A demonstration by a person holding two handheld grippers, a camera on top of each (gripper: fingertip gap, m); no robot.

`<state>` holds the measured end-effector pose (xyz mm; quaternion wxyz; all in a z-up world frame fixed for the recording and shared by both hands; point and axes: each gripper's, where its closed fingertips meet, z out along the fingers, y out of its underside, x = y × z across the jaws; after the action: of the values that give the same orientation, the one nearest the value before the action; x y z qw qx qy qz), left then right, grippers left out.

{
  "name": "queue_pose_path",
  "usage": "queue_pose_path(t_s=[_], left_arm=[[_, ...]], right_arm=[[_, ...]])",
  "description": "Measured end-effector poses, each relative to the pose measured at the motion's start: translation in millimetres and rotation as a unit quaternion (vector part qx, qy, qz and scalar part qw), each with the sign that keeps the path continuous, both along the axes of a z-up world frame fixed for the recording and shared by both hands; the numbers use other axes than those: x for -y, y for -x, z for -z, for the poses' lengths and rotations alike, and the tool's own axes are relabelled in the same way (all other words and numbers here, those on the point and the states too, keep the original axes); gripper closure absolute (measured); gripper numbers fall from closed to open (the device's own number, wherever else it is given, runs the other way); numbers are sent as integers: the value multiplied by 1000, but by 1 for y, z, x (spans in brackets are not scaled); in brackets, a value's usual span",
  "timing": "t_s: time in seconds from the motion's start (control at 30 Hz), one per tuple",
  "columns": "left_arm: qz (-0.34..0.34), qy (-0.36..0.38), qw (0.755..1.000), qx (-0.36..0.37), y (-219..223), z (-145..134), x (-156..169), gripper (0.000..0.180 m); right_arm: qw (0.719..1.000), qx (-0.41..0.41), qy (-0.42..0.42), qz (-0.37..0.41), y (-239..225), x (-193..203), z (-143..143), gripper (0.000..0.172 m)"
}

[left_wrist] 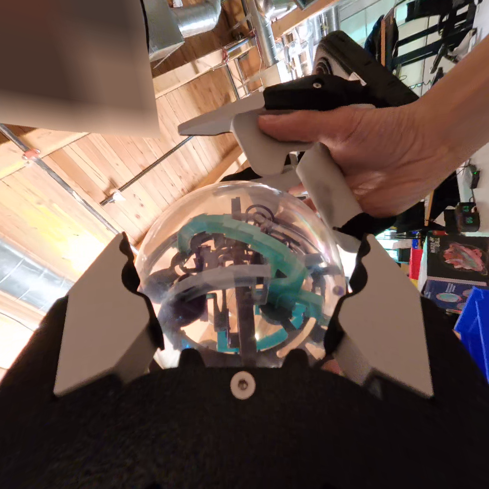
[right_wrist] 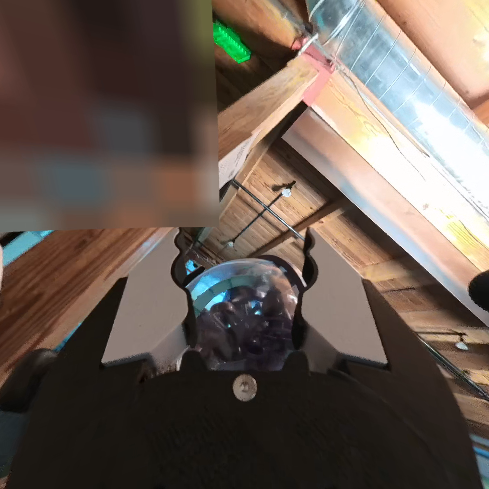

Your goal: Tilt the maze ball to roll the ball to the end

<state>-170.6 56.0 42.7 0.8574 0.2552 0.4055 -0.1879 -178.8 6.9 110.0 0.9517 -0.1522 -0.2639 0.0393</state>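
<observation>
- The maze ball (left_wrist: 239,275), a clear sphere with teal and purple tracks inside, is held up in the air with the wooden ceiling (left_wrist: 87,169) behind it, seemingly so it can be tilted freely.
- The left tool (left_wrist: 243,267) is spread wide, its wavy black pads (left_wrist: 132,267) pressing both sides of the sphere.
- The right tool (right_wrist: 242,285), held by a hand (left_wrist: 383,158) on the sphere's far right, stands narrower, closed on the same ball.

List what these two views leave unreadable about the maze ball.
- Small rolling ball: not discernible in the clear plastic maze sphere; left wrist view, teal and purple tracks overlap.
- Sphere's lower part: hidden by the black gripper body, both views.
- Tracks: dark and blurred in the right wrist view.
</observation>
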Motion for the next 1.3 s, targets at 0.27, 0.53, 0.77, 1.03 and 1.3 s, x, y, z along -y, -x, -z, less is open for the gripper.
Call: queue_pose_path(t_s=[0.27,0.53,0.77,1.03,1.3], left_arm=[[15,15,1000,-19,-3,-1,1,23],[25,69,992,-102,-26,4,-14,23],[36,74,993,-90,-29,6,-13,23],[29,64,995,-76,-26,5,-9,23],[-17,-18,999,32,3,-1,13,23]], right_arm=[[999,-15,13,25,-6,-6,-3,84],[988,-103,96,66,-39,-37,-10,83],[989,-104,81,64,-42,-32,-9,88],[992,-87,67,60,-36,-28,-7,86],[999,-11,-39,-20,-3,18,-5,100]])
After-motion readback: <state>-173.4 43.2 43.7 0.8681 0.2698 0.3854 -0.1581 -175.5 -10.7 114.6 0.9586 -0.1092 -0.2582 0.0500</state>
